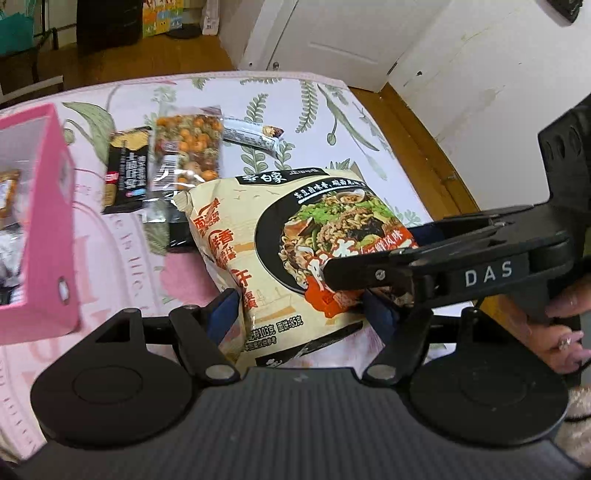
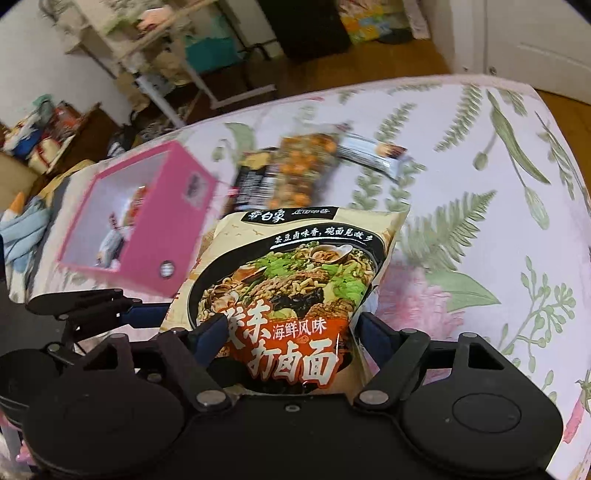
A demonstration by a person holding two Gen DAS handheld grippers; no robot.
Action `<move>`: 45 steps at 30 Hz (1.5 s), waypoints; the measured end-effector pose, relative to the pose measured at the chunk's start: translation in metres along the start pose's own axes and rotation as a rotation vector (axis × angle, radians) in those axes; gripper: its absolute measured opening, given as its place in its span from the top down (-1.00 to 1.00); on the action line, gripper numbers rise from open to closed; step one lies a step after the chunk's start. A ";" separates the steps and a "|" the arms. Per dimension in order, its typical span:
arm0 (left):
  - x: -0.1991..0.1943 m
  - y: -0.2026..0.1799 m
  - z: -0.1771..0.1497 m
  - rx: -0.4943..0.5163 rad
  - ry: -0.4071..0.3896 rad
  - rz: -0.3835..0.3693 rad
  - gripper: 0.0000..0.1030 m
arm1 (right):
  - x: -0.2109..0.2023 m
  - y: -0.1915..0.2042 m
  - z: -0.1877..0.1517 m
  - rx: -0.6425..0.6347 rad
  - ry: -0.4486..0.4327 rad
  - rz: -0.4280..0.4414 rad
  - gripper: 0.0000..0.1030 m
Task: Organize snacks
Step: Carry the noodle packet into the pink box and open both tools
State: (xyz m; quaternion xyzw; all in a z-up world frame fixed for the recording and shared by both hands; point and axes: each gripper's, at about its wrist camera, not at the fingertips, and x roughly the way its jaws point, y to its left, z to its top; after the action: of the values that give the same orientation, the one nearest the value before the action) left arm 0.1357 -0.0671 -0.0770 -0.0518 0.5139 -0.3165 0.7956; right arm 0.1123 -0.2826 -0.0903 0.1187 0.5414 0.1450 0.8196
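A beige instant noodle packet (image 1: 295, 243) with a bowl picture is held above the bed. My left gripper (image 1: 299, 310) has its blue pads on the packet's two side edges. My right gripper (image 2: 288, 332) grips the same packet (image 2: 295, 280) at its near end; in the left wrist view it (image 1: 369, 273) comes in from the right. A pink box (image 1: 44, 221) with some snacks inside stands at the left; it also shows in the right wrist view (image 2: 147, 221). Behind lie a black snack pack (image 1: 127, 170), a clear bag of coated nuts (image 1: 188, 147) and a silver bar (image 1: 251, 134).
The bed has a pink floral cover (image 2: 461, 221). Its far edge and right edge drop to a wooden floor (image 1: 424, 122). A white door and wall (image 1: 351, 33) stand beyond. Shelves and clutter (image 2: 147, 55) sit past the far left side.
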 end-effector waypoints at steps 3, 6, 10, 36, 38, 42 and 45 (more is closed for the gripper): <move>-0.027 0.003 -0.008 0.023 -0.023 0.004 -0.42 | -0.010 0.022 -0.002 -0.044 0.002 0.016 -0.57; -0.051 0.008 -0.016 0.039 -0.044 0.024 -0.42 | -0.018 0.045 -0.002 -0.091 0.013 0.036 -0.57; -0.084 0.022 -0.021 0.040 -0.074 0.045 -0.42 | -0.027 0.082 0.001 -0.177 -0.004 0.054 -0.54; -0.132 0.219 -0.010 -0.098 -0.212 0.312 -0.42 | 0.133 0.205 0.100 -0.253 0.136 0.269 -0.15; -0.124 0.225 -0.012 -0.111 -0.192 0.317 -0.44 | 0.141 0.207 0.097 -0.257 0.142 0.236 -0.18; -0.119 0.213 -0.021 -0.035 -0.219 0.422 -0.49 | 0.131 0.212 0.088 -0.331 0.096 0.163 -0.42; -0.127 0.203 -0.029 -0.050 -0.246 0.414 -0.49 | 0.098 0.200 0.079 -0.336 0.049 0.208 -0.42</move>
State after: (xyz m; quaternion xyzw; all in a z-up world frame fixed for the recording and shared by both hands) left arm 0.1683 0.1724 -0.0735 -0.0031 0.4205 -0.1249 0.8987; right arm 0.1998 -0.0640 -0.0736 0.0320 0.5142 0.3203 0.7949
